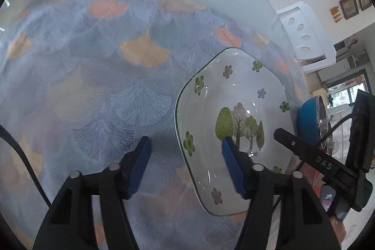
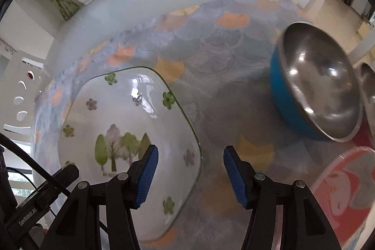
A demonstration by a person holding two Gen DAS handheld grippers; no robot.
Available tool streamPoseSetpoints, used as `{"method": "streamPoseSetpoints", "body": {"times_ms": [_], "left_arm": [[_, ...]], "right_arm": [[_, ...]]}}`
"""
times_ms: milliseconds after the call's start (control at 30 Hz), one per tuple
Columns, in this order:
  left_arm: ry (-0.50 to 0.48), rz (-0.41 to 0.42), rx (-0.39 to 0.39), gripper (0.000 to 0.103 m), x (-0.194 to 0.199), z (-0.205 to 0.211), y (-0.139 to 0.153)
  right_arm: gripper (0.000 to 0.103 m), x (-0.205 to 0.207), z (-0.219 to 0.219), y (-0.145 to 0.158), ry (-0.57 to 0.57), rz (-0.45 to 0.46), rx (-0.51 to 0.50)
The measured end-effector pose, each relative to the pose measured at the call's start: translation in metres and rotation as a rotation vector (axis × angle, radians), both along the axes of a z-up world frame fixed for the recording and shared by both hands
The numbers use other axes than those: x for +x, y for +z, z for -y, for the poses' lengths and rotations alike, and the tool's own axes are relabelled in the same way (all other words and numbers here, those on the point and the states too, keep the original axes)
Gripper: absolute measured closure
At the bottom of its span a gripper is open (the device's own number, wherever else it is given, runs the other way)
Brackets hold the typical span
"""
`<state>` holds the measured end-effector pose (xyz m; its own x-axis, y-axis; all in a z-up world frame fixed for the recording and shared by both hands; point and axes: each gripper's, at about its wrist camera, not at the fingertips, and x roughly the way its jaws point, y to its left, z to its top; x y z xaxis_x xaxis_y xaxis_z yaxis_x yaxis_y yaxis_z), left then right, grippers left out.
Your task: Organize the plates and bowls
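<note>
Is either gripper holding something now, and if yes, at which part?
Nothing is held. The left gripper and the right gripper are both open, each straddling a rim of the glass plate without pressing on it.

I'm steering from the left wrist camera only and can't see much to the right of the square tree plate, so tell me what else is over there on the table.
Observer: Past the tree plate stands a blue bowl with a steel inside, and a second steel bowl is just behind it at the edge of the picture.
Operator: Any other plates?
Observer: Yes, a pink and red plate lies at the lower right of the right wrist view, nearer than the blue bowl.
Operator: Where is the right gripper?
Observer: The right gripper is open and straddles the tree plate's right edge: one finger over the plate, the other over the tablecloth. I cannot tell whether it touches.
</note>
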<state>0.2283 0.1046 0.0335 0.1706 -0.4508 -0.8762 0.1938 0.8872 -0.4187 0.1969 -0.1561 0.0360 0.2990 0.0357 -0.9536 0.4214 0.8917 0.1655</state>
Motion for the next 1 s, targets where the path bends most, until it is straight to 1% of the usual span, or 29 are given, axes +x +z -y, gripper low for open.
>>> {"method": "streamPoseSetpoints", "body": {"times_ms": [33,67,100,133,167,233,267,367,400,467,500,567,600,700,767,800,867,967,1000], "left_arm": [[0.000,0.003,0.001,0.049,0.001,0.000,-0.001],[0.000,0.012,-0.002,0.053,0.001,0.000,0.000],[-0.004,0.016,-0.005,0.056,0.001,0.000,0.001],[-0.012,0.011,-0.016,0.065,0.002,0.001,0.001],[-0.015,0.003,-0.027,0.071,0.003,0.000,0.001],[-0.010,-0.006,-0.040,0.072,0.005,-0.002,0.000],[-0.004,-0.006,-0.047,0.073,0.005,-0.003,0.001],[0.009,0.013,-0.042,0.074,0.008,-0.008,0.004],[0.003,0.023,-0.032,0.074,0.009,-0.008,0.005],[-0.017,0.014,-0.038,0.074,0.010,-0.005,0.003],[-0.036,0.002,-0.044,0.074,0.010,-0.004,0.001],[-0.068,0.008,-0.019,0.074,0.009,0.002,-0.003],[-0.076,0.023,-0.008,0.074,0.007,0.005,-0.005],[-0.080,0.072,-0.018,0.074,0.004,0.004,-0.003],[-0.103,0.104,-0.008,0.076,0.001,0.004,-0.001],[-0.113,0.116,-0.006,0.076,-0.001,0.004,0.000],[-0.111,0.124,-0.027,0.076,-0.004,-0.001,0.003],[-0.105,0.144,-0.059,0.076,-0.010,-0.009,0.012],[-0.106,0.151,-0.055,0.076,-0.012,-0.010,0.014]], "right_arm": [[0.052,0.003,-0.001,-0.003,0.011,-0.001,0.000],[0.056,0.005,-0.002,-0.006,0.023,-0.002,0.006],[0.063,0.006,-0.004,-0.008,0.036,-0.006,0.014],[0.064,0.006,-0.008,-0.009,0.047,-0.001,0.017],[0.065,0.005,-0.011,-0.007,0.051,0.005,-0.005],[0.064,0.002,-0.017,-0.005,0.058,0.004,-0.026],[0.064,0.000,-0.019,-0.005,0.055,-0.001,-0.019],[0.064,-0.013,-0.031,-0.003,0.065,-0.004,0.025],[0.065,-0.019,-0.036,-0.003,0.074,0.000,0.041],[0.065,-0.026,-0.037,-0.005,0.069,0.014,0.061],[0.065,-0.027,-0.035,-0.008,0.062,0.024,0.068],[0.065,-0.025,-0.031,-0.012,0.052,0.054,0.091],[0.065,-0.022,-0.031,-0.012,0.056,0.087,0.082],[0.063,-0.016,-0.034,-0.015,0.105,0.159,0.039],[0.063,-0.018,-0.034,-0.015,0.138,0.202,0.032],[0.063,-0.020,-0.034,-0.015,0.153,0.213,0.039],[0.063,-0.026,-0.033,-0.014,0.158,0.223,0.071],[0.063,-0.034,-0.031,-0.011,0.155,0.245,0.146],[0.063,-0.036,-0.032,-0.010,0.159,0.253,0.155]]}}
